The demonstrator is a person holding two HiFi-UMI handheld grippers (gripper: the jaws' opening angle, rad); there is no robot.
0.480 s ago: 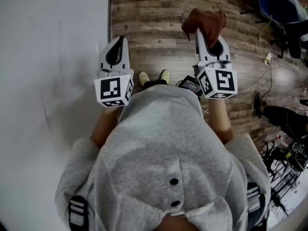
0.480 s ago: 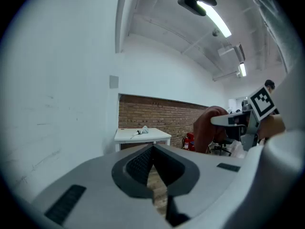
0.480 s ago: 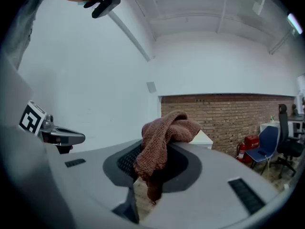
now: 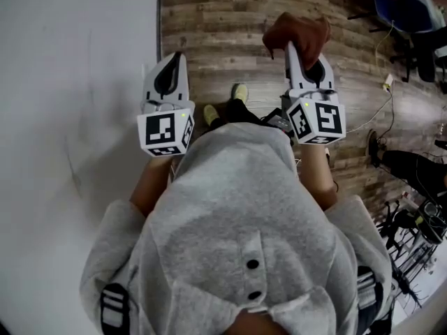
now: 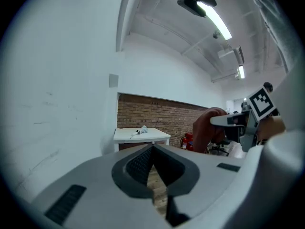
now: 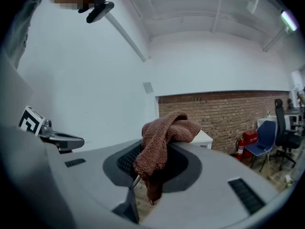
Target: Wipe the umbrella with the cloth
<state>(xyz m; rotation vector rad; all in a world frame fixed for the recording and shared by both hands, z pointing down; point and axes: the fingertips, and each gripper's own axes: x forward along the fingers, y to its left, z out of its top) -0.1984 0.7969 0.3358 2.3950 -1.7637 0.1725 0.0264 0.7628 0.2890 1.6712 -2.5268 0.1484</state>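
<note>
Cloth (image 4: 297, 33) is hanging pinched between the jaws of the right gripper (image 4: 292, 53). The left gripper (image 4: 171, 60) is showing closed, empty jaws.

The place looks like an office or lab workspace rather than a home. A plain white wall (image 4: 77, 82) runs down one side and meets a floor of wood-look planks (image 4: 223, 19). The far wall is exposed red brick (image 5: 157, 109), with a white table (image 5: 140, 135) set against it. Long tube lights (image 5: 217, 15) hang under a bare white ceiling. A black swivel chair (image 6: 281, 123) and a blue chair (image 6: 257, 147) stand near a red fire extinguisher (image 6: 240, 147) (the kind of safety gear a workplace keeps). Loose cables (image 4: 380, 47) and dark equipment (image 4: 412, 236) lie on the floor at one side
</note>
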